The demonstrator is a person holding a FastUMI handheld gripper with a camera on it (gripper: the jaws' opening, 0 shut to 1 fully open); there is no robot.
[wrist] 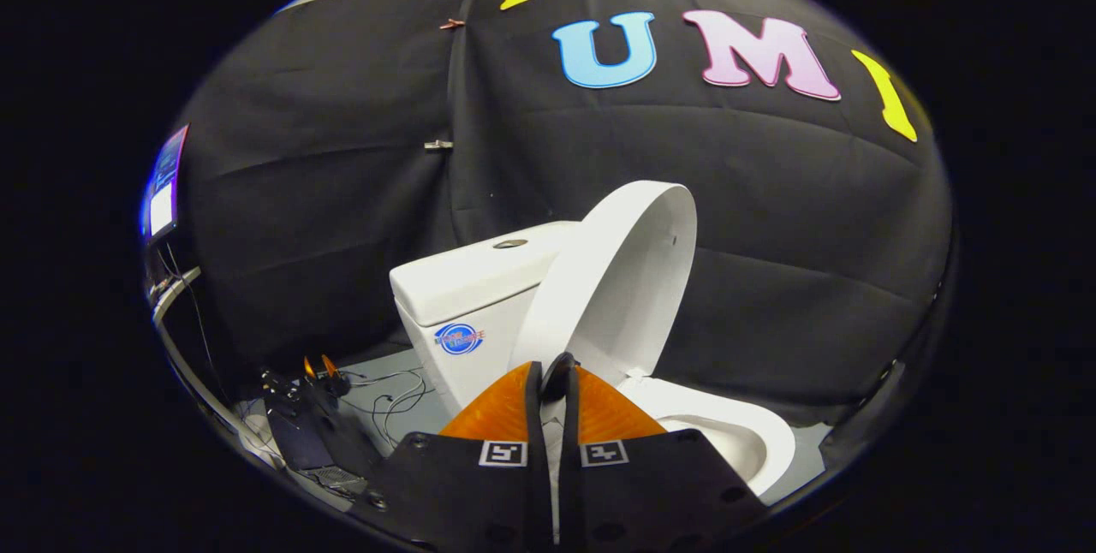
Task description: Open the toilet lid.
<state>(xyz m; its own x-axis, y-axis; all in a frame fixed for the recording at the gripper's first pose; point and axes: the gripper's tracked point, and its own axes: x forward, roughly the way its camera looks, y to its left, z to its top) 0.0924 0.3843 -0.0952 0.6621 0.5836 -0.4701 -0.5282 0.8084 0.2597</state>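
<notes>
The toilet lid stands raised, tilted back toward the cistern, with its inner face turned outward and its hinge end just beyond the fingertips. The gripper sits low in front of the toilet, its two fingers drawn together with only a thin slit between them; nothing is clamped between them, and the tips meet just ahead of the lid's lower edge. Whether the tips touch the lid cannot be determined. To the right of the fingers, the toilet bowl lies uncovered, its rim and inner basin exposed. The cistern stands behind and to the left of the lid, carrying a flush button on its top and a round blue sticker on its side. On the floor left of the cistern lie loose cables and a dark device with two orange tips. A lit screen is mounted farther left, near the booth wall.
</notes>
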